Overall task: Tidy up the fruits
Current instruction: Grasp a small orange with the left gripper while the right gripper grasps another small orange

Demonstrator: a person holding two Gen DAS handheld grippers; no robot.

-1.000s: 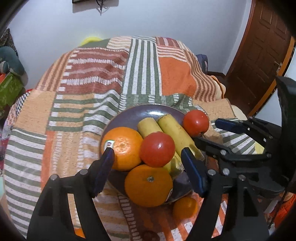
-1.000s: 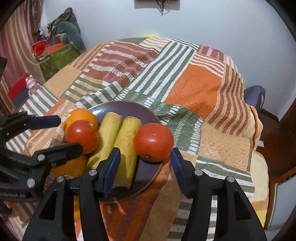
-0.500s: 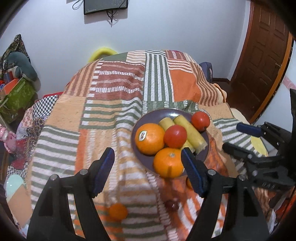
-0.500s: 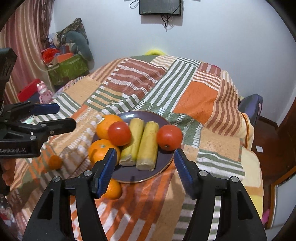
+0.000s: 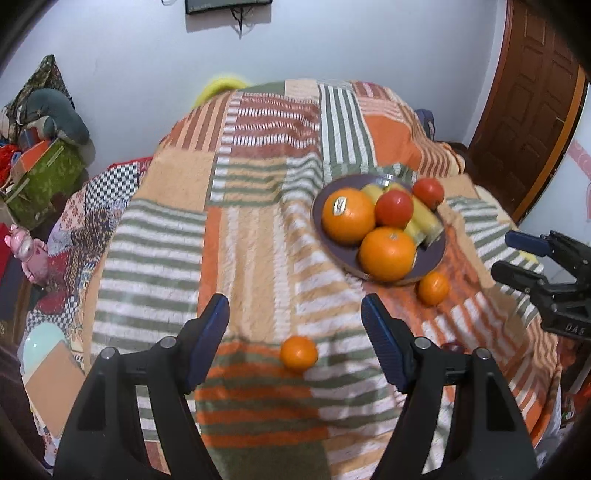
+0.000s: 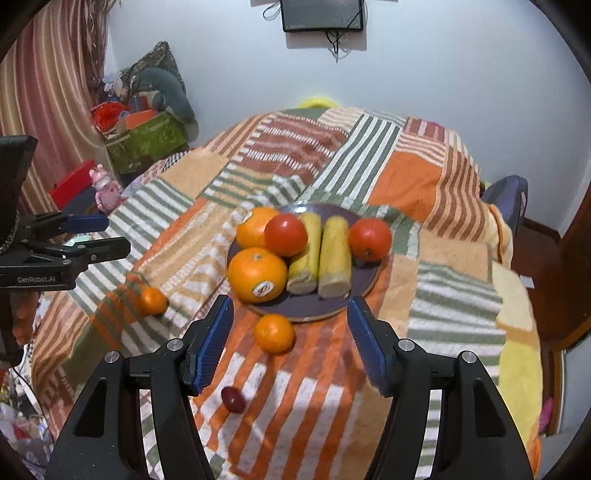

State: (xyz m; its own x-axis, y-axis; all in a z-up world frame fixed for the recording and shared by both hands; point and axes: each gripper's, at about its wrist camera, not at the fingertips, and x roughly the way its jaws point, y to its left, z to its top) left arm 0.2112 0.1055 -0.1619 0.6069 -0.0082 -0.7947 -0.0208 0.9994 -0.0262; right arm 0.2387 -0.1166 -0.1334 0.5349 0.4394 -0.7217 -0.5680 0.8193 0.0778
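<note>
Both grippers have drawn back from the dark purple round plate (image 6: 334,308) since a second ago, so the whole patchwork striped orange, green and cream blanket (image 6: 417,177) on the bed now shows, and fruit that was hidden near its front edge is in sight. On the plate, which sits toward the front right part of the blanket, lie two large oranges with stickers (image 6: 257,274), two red tomatoes (image 6: 285,235) and two pale yellow peeled banana pieces (image 6: 334,266) side by side; one tomato rests against the oranges, the other (image 6: 369,239) at the plate's right rim. Off the plate, one small orange tangerine (image 6: 274,333) lies on the blanket just beside the plate's front rim, a second small tangerine (image 6: 153,300) lies well apart toward the blanket's left front edge, and a small dark red oval fruit (image 6: 233,399) lies nearer the front edge. Left gripper (image 5: 295,339) hovers with its blue-padded jaws spread wide and nothing between them, the second tangerine (image 5: 299,353) below the gap. Right gripper (image 6: 290,341) is likewise spread and empty, above the nearer tangerine. A black wall-mounted screen (image 6: 320,14) hangs beyond the bed
</note>
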